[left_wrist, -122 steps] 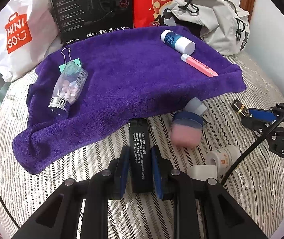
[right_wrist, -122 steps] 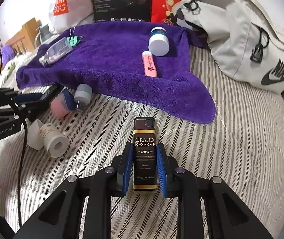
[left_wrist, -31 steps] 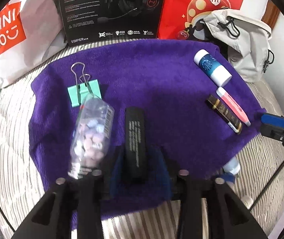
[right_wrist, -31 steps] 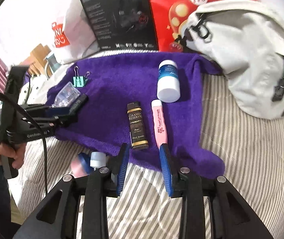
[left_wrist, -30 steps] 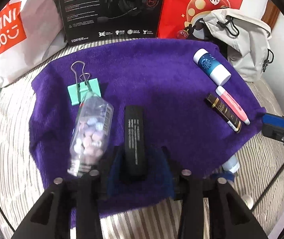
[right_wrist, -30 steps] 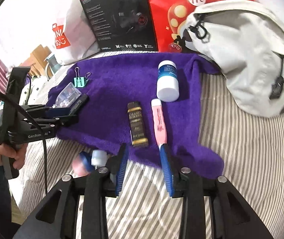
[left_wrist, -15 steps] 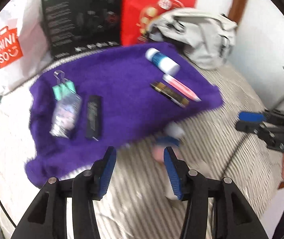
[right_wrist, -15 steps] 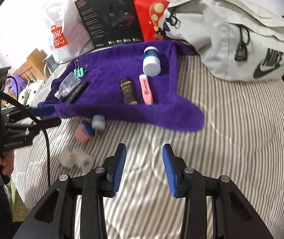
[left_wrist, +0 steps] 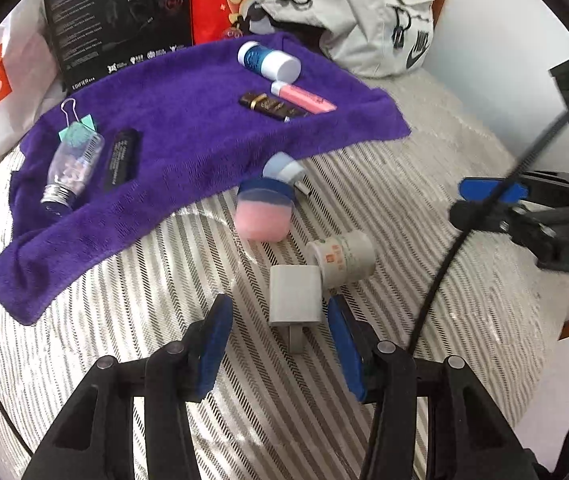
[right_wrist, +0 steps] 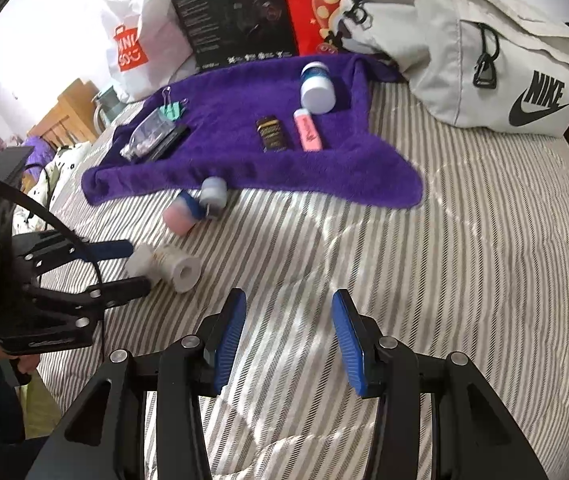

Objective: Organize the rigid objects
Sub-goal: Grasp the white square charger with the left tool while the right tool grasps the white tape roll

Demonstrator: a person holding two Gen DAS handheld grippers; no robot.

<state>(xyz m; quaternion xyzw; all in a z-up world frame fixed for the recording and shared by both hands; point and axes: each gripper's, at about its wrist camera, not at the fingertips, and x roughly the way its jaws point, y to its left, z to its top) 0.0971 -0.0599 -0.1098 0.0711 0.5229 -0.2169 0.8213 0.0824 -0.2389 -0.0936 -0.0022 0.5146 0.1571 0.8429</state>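
left gripper [left_wrist: 280,332]: jaws apart, white plug block [left_wrist: 294,299] framed between pads, untouched | right gripper [right_wrist: 289,336]: jaws apart, nothing held, over striped bedding [right_wrist: 464,260] | lighter [right_wrist: 271,134] laid on purple towel [right_wrist: 224,148]

Bright daylight on my feeds, overexposed white upper left of right wrist view. Dappled glare patches on striped bed [right_wrist: 464,240]. Soft shadows. Slight motion blur left view. Heavy fisheye bending, black vignette corners.
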